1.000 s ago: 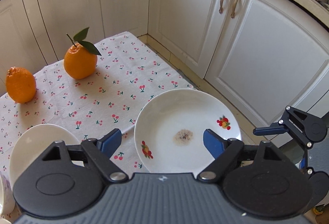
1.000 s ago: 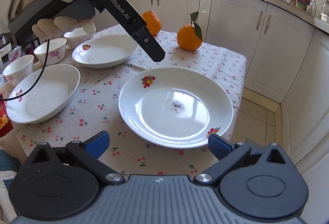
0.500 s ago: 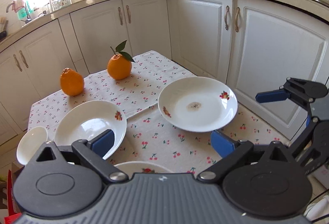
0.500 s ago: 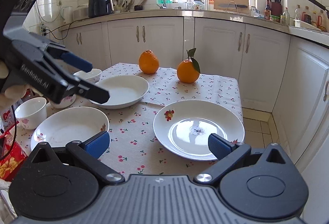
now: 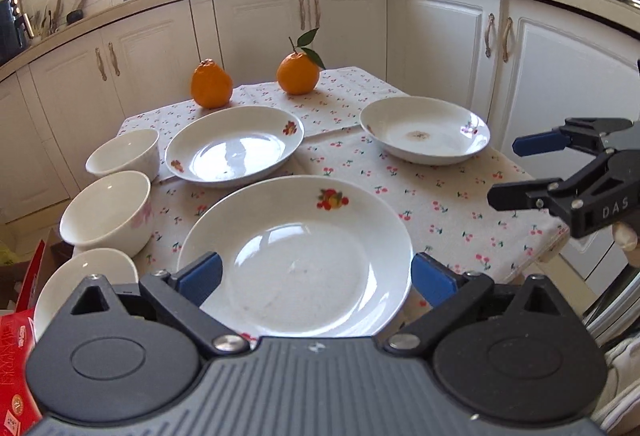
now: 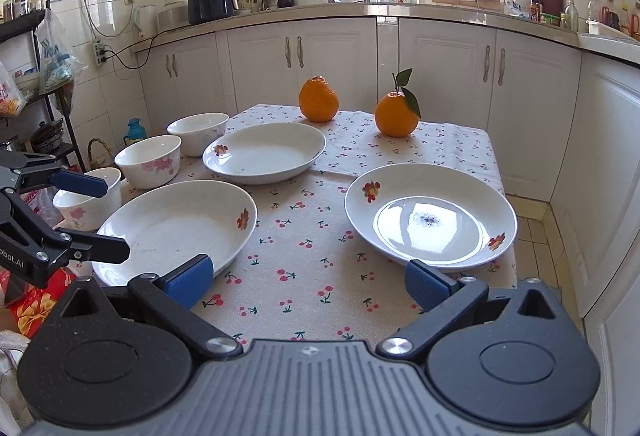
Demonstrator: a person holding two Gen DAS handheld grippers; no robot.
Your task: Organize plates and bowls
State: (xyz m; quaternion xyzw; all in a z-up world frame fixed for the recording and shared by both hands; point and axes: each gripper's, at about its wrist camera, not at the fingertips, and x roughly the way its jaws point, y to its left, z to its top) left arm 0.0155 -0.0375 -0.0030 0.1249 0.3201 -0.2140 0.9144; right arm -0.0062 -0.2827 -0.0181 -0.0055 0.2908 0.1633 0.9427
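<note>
Three white plates with fruit prints lie on the cherry-print tablecloth: a near plate [image 5: 296,256] [image 6: 172,228], a far plate [image 5: 234,145] [image 6: 264,151] and a right plate with a dark smudge [image 5: 424,129] [image 6: 430,215]. Three white bowls stand in a row at the left edge [image 5: 106,213] [image 5: 124,153] [image 5: 86,288] [image 6: 149,160] [image 6: 198,133] [image 6: 88,197]. My left gripper [image 5: 316,278] is open and empty, above the near plate's front rim. My right gripper [image 6: 308,282] is open and empty, above the cloth between the near plate and the right plate.
Two oranges [image 5: 211,83] [image 5: 298,73] sit at the table's far side. White kitchen cabinets [image 5: 440,31] wrap behind and to the right. A red box [image 5: 16,356] lies low at the left. The table's right edge [image 5: 552,240] drops to the floor.
Both grippers have pulled back and away from the table, from close over the smudged plate to a wide view of all the dishes. Both stay open.
</note>
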